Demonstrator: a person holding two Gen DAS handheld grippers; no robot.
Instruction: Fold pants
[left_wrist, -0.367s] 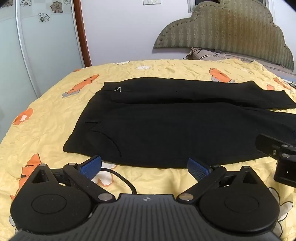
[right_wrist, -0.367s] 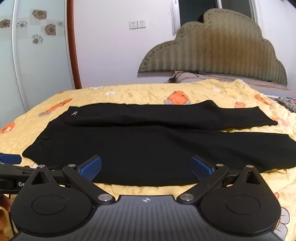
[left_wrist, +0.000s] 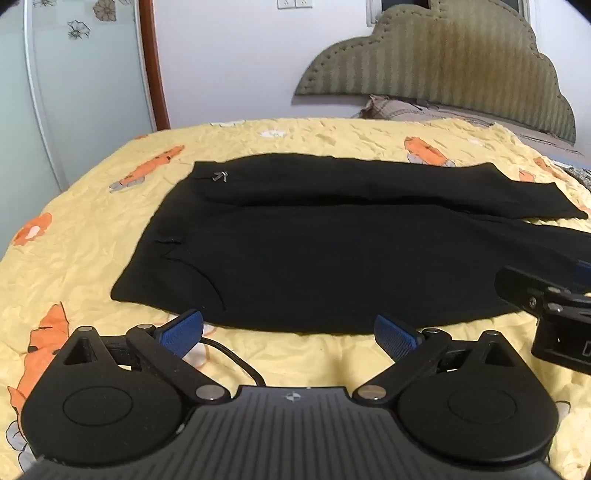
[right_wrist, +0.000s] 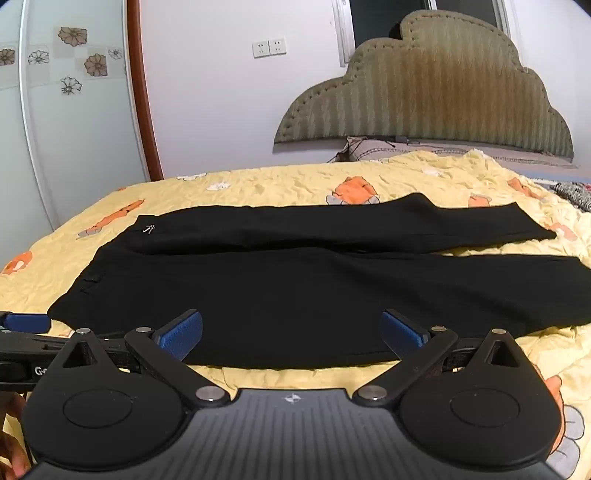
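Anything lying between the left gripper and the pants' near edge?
Only bare yellow bedspread separates the left gripper from the black pants, per the left wrist view.

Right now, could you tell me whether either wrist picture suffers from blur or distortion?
Left wrist: slightly soft, pants a detailless black; fisheye curves the door frame. Right wrist: sharper, the wall sockets crisp, same bending at the edges.

I see black pants (left_wrist: 332, 258) on a yellow bedspread (left_wrist: 92, 236) with orange prints, and blue pads (right_wrist: 181, 334) on my black gripper (right_wrist: 291, 334).
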